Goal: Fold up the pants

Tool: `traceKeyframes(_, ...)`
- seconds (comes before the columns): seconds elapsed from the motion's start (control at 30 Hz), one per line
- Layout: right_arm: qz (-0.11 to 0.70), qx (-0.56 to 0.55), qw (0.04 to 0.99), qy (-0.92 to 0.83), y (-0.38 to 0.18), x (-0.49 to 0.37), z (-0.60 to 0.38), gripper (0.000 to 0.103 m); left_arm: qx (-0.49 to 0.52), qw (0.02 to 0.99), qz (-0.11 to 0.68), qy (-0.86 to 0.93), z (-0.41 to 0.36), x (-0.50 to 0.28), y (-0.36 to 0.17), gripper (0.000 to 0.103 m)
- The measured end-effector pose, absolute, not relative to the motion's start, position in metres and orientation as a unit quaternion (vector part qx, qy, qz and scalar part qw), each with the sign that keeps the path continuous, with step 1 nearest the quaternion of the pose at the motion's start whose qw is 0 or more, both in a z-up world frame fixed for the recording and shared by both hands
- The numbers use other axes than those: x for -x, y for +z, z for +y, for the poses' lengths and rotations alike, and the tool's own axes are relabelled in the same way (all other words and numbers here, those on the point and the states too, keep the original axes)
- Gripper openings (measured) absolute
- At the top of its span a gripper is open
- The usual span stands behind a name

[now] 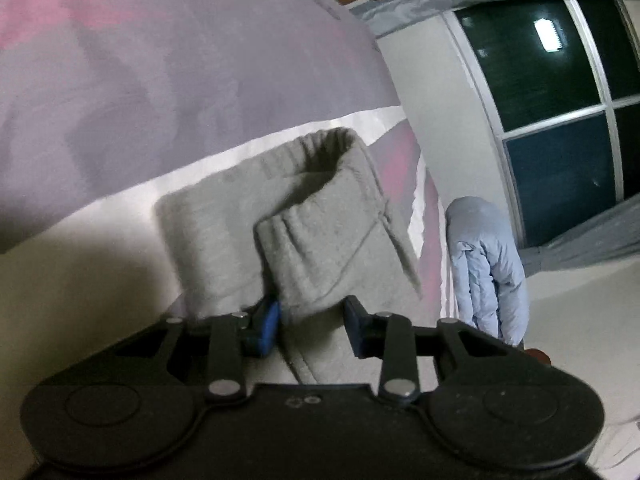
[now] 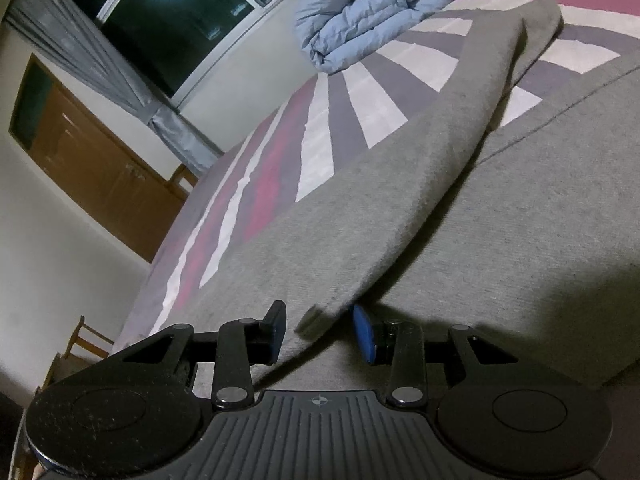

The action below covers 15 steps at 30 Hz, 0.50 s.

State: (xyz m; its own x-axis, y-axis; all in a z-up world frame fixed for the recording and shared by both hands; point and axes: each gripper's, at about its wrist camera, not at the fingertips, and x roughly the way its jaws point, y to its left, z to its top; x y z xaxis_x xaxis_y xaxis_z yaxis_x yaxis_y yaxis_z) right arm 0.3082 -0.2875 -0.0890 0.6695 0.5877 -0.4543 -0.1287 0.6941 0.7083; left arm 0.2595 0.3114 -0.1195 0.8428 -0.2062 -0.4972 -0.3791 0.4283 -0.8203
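Observation:
The grey sweatpants (image 1: pixel 224 216) lie on a bed. In the left wrist view a ribbed, elastic end (image 1: pixel 312 256) is folded back toward me, and its tip sits between the fingers of my left gripper (image 1: pixel 312 320), which is shut on it. In the right wrist view a long grey fold of the pants (image 2: pixel 400 184) rises off a flat grey layer (image 2: pixel 552 208) and throws a shadow on it. My right gripper (image 2: pixel 320 328) is shut on the near corner of that fold, with the blue pad (image 2: pixel 364 334) against the cloth.
The bedspread (image 2: pixel 360 96) has pink, grey and white stripes. A folded light-blue duvet (image 2: pixel 372 12) lies at the far end of the bed, also visible as the duvet (image 1: pixel 484 264). Beyond are a dark window (image 1: pixel 560 100), grey curtains, a wooden cabinet (image 2: pixel 100 168) and a chair (image 2: pixel 86 340).

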Motion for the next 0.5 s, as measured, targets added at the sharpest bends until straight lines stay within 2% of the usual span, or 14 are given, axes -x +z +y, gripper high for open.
traceKeyframes(0.2, 0.359, -0.361, 0.837, 0.2, -0.098, -0.32, -0.287, 0.038, 0.538, 0.804, 0.247, 0.056, 0.308, -0.241, -0.128, 0.025)
traceKeyframes(0.4, 0.366, -0.372, 0.831, 0.192, -0.104, -0.331, -0.287, 0.037, 0.546, 0.796, 0.255, 0.053, 0.315, -0.252, -0.128, 0.02)
traceKeyframes(0.43, 0.365, -0.372, 0.832, 0.19, -0.103, -0.333, -0.286, 0.028, 0.545, 0.796, 0.258, 0.053, 0.315, -0.254, -0.125, 0.014)
traceKeyframes(0.47, 0.366, -0.368, 0.833, 0.191, -0.101, -0.334, -0.285, 0.005, 0.545, 0.797, 0.257, 0.049, 0.317, -0.256, -0.12, 0.012)
traceKeyframes(0.5, 0.362, -0.363, 0.837, 0.193, -0.096, -0.333, -0.284, 0.005, 0.545, 0.799, 0.251, 0.038, 0.32, -0.256, -0.115, 0.012)
